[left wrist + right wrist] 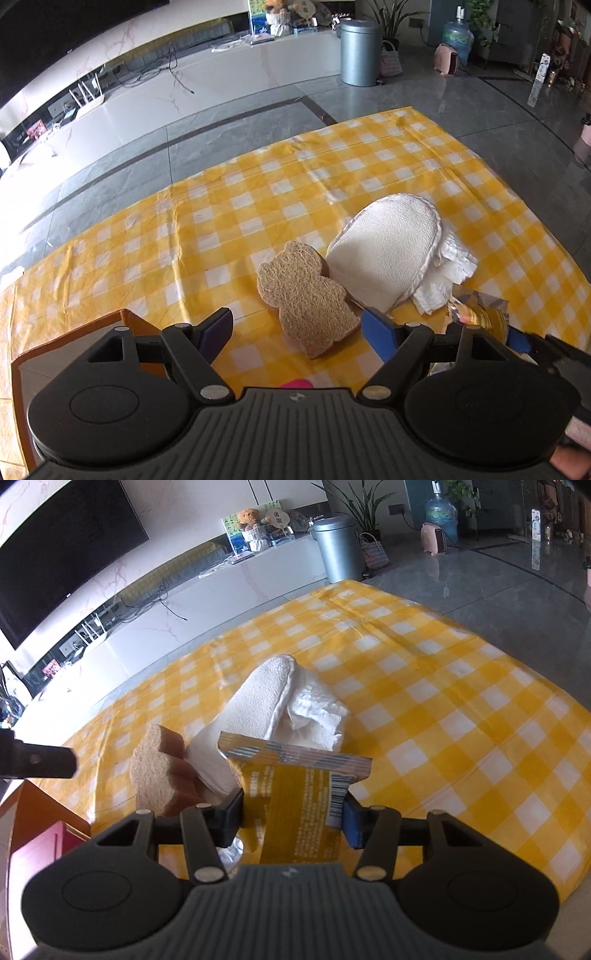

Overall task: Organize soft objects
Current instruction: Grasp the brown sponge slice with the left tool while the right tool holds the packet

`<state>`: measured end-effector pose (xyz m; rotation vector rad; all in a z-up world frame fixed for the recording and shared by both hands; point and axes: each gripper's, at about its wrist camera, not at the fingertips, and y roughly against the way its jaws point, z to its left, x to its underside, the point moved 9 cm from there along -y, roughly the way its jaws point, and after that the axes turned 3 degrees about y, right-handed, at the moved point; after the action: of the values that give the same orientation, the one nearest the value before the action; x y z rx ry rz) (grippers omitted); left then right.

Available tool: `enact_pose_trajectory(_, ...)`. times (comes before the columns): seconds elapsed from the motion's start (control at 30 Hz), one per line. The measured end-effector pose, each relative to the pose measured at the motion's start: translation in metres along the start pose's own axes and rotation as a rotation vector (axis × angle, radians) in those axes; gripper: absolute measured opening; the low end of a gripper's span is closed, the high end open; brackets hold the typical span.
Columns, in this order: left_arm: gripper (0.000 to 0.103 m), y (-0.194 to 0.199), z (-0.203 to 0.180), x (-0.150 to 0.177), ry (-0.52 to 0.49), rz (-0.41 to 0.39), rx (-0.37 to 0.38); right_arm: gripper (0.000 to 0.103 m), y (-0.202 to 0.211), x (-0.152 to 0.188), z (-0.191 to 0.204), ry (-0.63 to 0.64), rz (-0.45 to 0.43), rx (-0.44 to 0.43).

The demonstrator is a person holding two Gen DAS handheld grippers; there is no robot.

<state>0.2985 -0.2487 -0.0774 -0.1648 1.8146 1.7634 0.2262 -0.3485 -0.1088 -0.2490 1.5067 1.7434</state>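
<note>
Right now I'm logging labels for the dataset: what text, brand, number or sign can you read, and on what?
Yellow packet held by the right gripper: printed lines and a barcode, too blurred to read.
Card on the far cabinet: a QR-like sign, unreadable.
Nothing else legible.

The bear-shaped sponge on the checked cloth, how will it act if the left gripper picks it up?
The sponge looks fibrous and thick, so it will probably be light and give under the pads, not slip. It is flat and holds its shape, so it likely won't flop. It leans against the white pad, which may shift.
</note>
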Motion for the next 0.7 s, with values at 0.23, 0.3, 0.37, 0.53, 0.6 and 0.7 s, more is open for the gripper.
enact_pose_trajectory(0.23,0.082,-0.073,0.001,0.0,0.017,0.25,-0.101,0.053,0.006,-0.008,-0.001,-0.01,-0.03,-0.03)
enact_pose_trajectory(0.3,0.079,-0.087,0.002,-0.002,0.053,0.284,-0.099,0.053,0.005,-0.008,-0.001,-0.006,-0.031,-0.035)
enact_pose_trajectory(0.37,0.079,-0.094,0.004,-0.006,0.123,0.288,-0.071,0.053,0.004,-0.009,-0.001,-0.007,-0.026,-0.035)
enact_pose_trajectory(0.53,0.081,-0.107,0.002,-0.016,0.231,0.291,-0.011,0.053,0.001,-0.008,0.001,0.004,-0.021,-0.031)
enact_pose_trajectory(0.6,0.081,-0.115,0.002,-0.018,0.247,0.297,-0.013,0.053,0.0,-0.008,0.001,0.008,-0.02,-0.034)
enact_pose_trajectory(0.7,0.084,-0.125,0.005,-0.017,0.268,0.303,-0.022,0.053,0.001,-0.007,0.002,0.025,-0.018,-0.024)
